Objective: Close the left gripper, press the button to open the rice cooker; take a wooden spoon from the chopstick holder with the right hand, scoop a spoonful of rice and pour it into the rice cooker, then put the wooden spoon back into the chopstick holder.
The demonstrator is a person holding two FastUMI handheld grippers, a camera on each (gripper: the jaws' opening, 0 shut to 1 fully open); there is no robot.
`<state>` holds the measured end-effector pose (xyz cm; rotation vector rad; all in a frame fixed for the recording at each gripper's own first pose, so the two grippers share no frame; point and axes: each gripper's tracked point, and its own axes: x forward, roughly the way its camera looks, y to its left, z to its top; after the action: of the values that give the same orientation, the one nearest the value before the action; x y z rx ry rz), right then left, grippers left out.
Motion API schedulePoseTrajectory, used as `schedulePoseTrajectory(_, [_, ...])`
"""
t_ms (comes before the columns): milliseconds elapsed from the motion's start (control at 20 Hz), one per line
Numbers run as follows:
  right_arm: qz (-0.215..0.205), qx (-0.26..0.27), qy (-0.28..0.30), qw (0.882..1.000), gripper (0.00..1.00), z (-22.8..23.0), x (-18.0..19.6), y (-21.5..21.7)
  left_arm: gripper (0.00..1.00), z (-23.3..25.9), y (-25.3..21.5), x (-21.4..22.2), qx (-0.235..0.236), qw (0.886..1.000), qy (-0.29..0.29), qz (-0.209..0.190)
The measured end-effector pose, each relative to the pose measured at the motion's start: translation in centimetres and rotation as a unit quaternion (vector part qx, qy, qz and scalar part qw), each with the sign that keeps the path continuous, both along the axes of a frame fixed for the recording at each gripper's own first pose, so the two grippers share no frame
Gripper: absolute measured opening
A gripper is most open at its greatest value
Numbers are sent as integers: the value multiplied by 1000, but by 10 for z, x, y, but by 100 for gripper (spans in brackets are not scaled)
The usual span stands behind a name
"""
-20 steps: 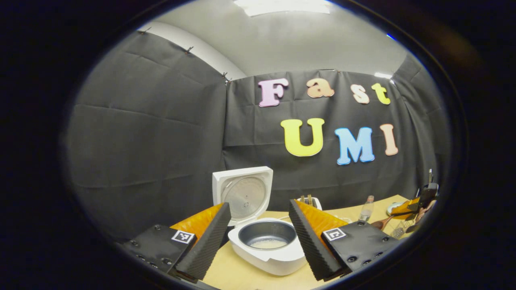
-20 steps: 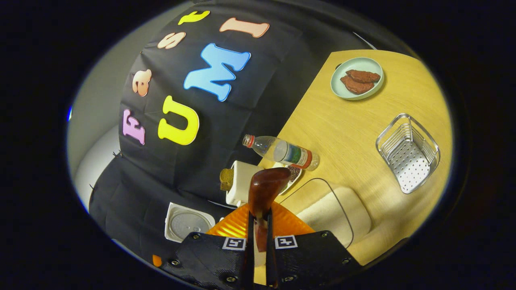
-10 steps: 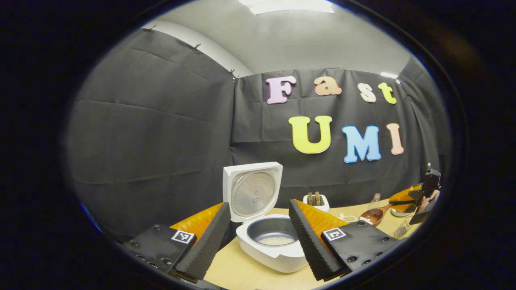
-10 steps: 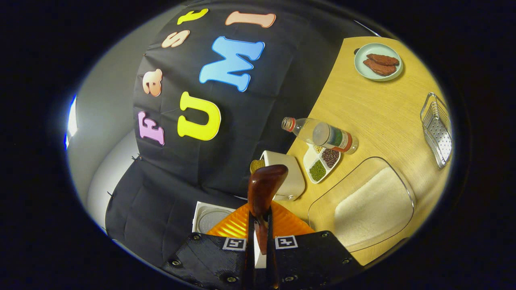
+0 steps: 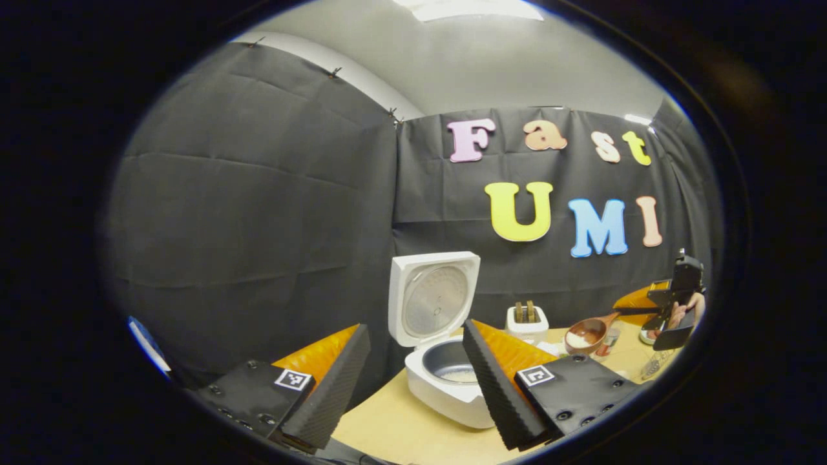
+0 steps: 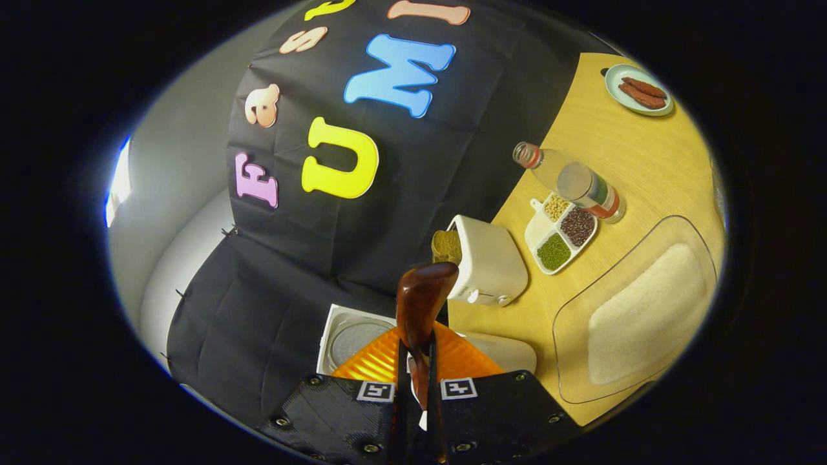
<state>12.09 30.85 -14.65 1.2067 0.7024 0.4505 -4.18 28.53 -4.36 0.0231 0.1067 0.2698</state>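
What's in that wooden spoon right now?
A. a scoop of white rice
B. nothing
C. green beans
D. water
A: in the left gripper view the wooden spoon, held level by the right gripper, has a white heap of rice in its bowl.

The white rice cooker (image 5: 446, 381) stands lid-up on the table; the rice-laden brown wooden spoon (image 5: 585, 334) hovers beside the white chopstick holder (image 5: 528, 323).
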Motion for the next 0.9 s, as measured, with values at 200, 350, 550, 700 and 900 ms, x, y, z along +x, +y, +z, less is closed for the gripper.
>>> schedulePoseTrajectory(200, [23, -10, -16, 1000, 11, 7, 5, 34, 100, -12, 21, -14, -6, 1000, 11, 23])
schedulePoseTrajectory(350, [41, -19, -25, 999, 11, 10, 7, 62, 100, -16, 34, -23, -14, 999, 16, 38])
schedulePoseTrajectory(550, [60, -29, -30, 997, 11, 7, 13, 97, 100, -14, 53, -37, -12, 998, 14, 60])
schedulePoseTrajectory(700, [73, -40, -36, 996, 11, 5, 19, 123, 99, -16, 67, -44, -14, 997, 16, 78])
schedulePoseTrajectory(900, [96, -71, -55, 991, 11, -4, 25, 158, 99, -24, 77, -56, -18, 995, 24, 92])
